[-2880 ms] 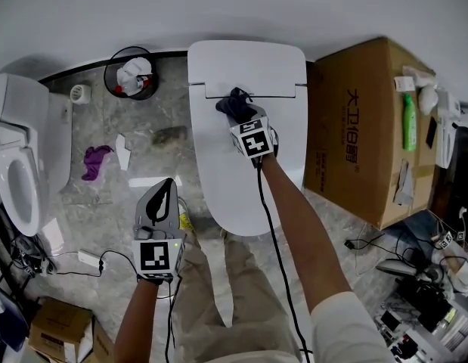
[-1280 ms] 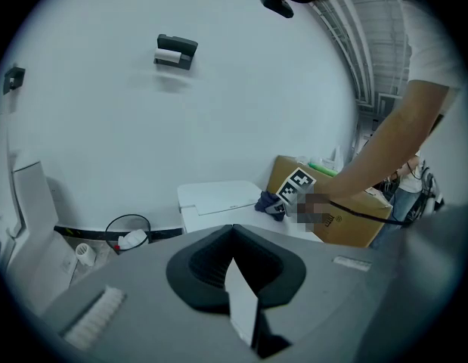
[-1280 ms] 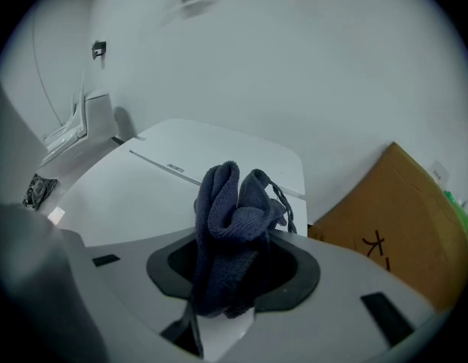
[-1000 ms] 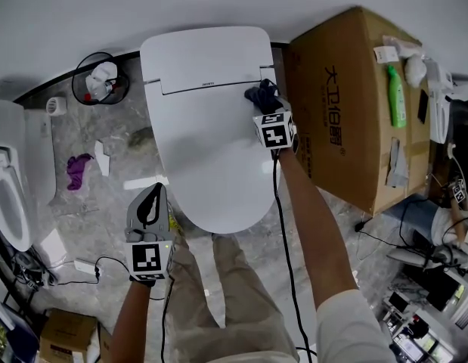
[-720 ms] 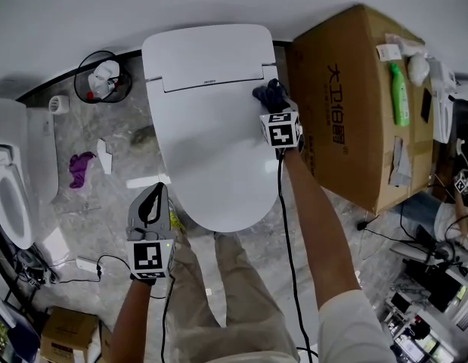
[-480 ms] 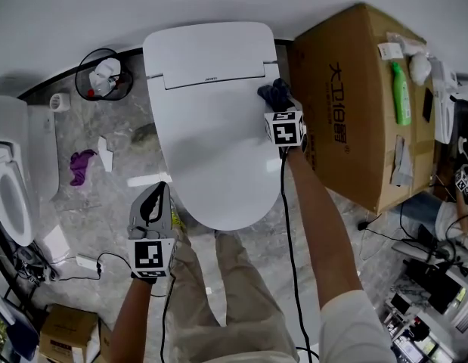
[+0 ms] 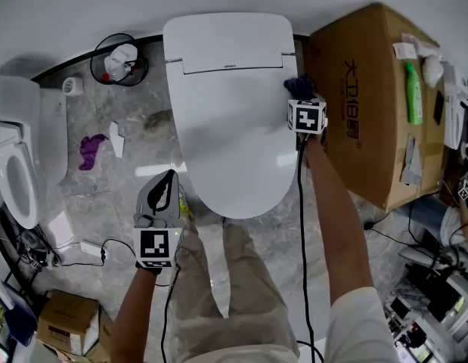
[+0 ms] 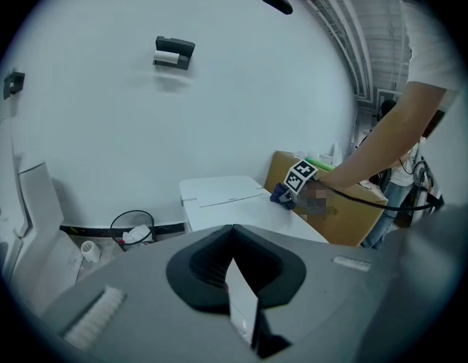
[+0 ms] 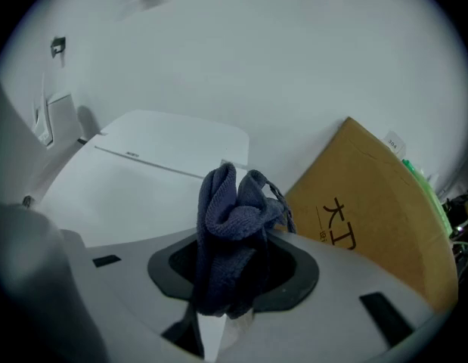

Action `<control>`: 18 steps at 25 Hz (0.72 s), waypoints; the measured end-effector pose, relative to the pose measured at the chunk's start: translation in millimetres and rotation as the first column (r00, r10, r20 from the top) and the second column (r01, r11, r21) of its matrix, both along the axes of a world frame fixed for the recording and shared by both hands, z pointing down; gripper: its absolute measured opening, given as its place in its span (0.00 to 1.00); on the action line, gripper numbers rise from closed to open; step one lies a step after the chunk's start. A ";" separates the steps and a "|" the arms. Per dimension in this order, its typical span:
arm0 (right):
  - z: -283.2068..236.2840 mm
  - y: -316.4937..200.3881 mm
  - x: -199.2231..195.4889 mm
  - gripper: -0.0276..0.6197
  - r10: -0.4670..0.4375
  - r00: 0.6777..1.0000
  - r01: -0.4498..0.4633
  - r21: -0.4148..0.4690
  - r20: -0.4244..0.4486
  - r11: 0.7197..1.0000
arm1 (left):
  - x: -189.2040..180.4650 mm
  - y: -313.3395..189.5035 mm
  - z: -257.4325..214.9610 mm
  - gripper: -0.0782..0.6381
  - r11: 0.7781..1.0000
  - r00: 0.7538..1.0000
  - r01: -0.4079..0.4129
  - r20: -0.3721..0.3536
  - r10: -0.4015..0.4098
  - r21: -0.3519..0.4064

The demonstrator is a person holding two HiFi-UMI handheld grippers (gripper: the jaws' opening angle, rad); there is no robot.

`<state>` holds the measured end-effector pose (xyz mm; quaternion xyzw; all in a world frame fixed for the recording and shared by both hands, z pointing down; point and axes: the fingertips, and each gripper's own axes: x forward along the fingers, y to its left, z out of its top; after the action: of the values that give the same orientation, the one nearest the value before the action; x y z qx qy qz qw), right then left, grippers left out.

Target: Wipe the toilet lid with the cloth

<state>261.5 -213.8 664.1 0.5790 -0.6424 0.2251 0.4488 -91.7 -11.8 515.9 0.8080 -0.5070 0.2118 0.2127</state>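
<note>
A white toilet with its lid [image 7: 230, 119] down fills the middle of the head view. My right gripper [image 7: 298, 89] is shut on a dark blue cloth [image 9: 232, 233] and presses it at the lid's right edge, near the hinge. The bunched cloth [image 7: 297, 87] pokes out past the marker cube. My left gripper [image 7: 164, 191] hangs over the floor left of the bowl's front, jaws shut with nothing between them. From the left gripper view the lid [image 8: 241, 214] and the right gripper [image 8: 283, 195] show in the distance.
A large cardboard box [image 7: 370, 89] stands tight against the toilet's right side, with a green bottle [image 7: 413, 82] on top. A black waste bin [image 7: 119, 60] sits at the back left, a second toilet [image 7: 18, 172] at far left. Purple rag and scraps lie on the marble floor.
My right gripper has dragged the cloth from the lid's back middle to its right edge, then slightly forward. The left gripper has stayed put.
</note>
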 end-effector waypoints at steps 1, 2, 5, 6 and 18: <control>-6.2 -0.7 -6.3 0.27 0.007 1.000 -0.007 0.010 0.016 1.000 | -3.0 2.9 -2.1 0.11 1.000 1.000 0.006 0.001 -0.006 0.001; -12.8 -0.3 -15.6 0.27 0.004 0.999 -0.004 0.023 0.036 1.000 | -6.5 6.5 -4.1 0.11 1.000 1.000 0.012 0.003 -0.012 -0.001; -32.6 3.1 -57.7 0.28 -0.062 0.992 0.055 0.062 0.109 0.997 | -17.3 12.4 -9.3 0.11 0.999 0.999 0.035 -0.003 -0.035 -0.012; -38.2 4.2 -74.8 0.28 -0.094 0.987 0.085 0.073 0.133 0.994 | -21.6 12.3 -10.1 0.11 0.999 0.999 0.045 -0.003 -0.045 -0.013; -44.8 51.2 -270.4 0.28 -0.361 0.883 0.338 0.126 0.301 0.933 | -57.9 31.6 -14.8 0.11 0.991 0.991 0.134 -0.010 -0.134 -0.008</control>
<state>-8.9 -162.6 619.3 0.4251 -0.8077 0.2085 0.3514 -149.5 19.9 501.1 0.7724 -0.5583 0.1948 0.2319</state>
